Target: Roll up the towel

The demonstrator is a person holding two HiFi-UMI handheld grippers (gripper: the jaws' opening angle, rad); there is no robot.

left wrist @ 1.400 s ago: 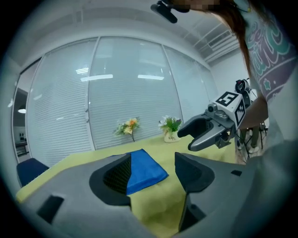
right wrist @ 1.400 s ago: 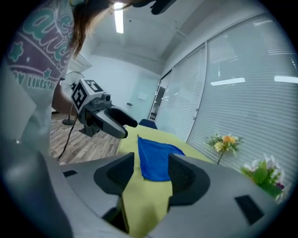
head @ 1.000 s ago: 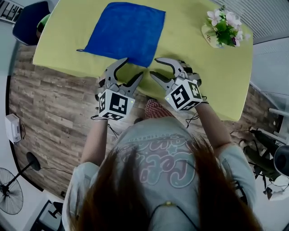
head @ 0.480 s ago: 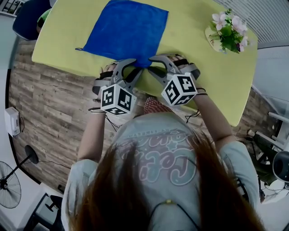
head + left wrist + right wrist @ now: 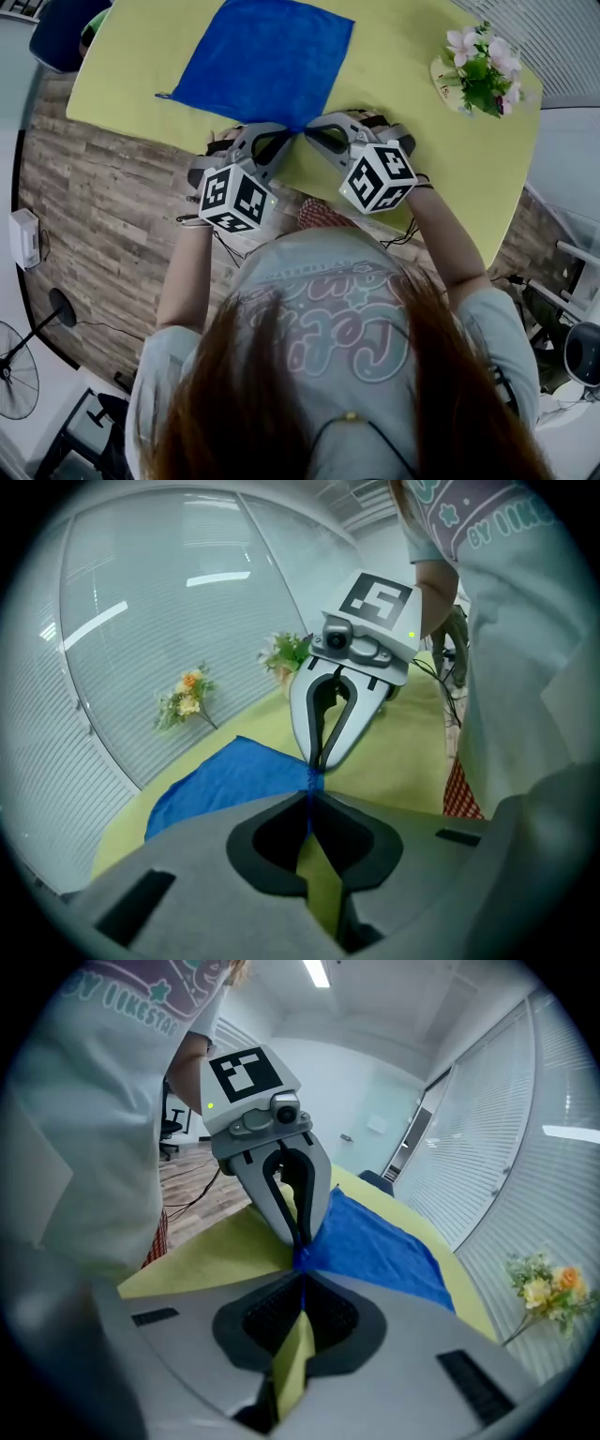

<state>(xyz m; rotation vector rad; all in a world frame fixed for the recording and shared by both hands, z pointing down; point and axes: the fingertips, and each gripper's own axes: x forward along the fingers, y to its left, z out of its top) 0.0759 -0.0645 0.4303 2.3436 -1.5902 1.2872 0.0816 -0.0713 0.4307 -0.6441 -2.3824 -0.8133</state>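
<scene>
1. One big wooden floor (image 5: 103, 216) lies under everything, and it looks the same as a second ago.
2. The yellow-green table (image 5: 422, 150) stands on the floor and has not moved.
3. The blue towel (image 5: 262, 56) lies flat and spread open on the table. It is turned so that one corner points at the person. It lies just as it did a second ago, with no part rolled up.
4. The left tongs (image 5: 289, 137) were wide open a second ago and stayed back near the table edge, short of the towel. They have come forward and down to the near corner. Their jaws have just been closing and now pinch that corner. In the left gripper view, a thin strip of blue cloth sits squeezed between the two jaws.
5. The right tongs (image 5: 311, 134) did the same from the other side. They were half open before, and their jaws have just been closing. Now they are clamped on the same near corner, with blue cloth between them. The tips of the two tongs almost touch each other there.
6. The small bunch of pink and white flowers (image 5: 483, 70) stands at the far right of the table, well apart from the towel, the same as before.
</scene>
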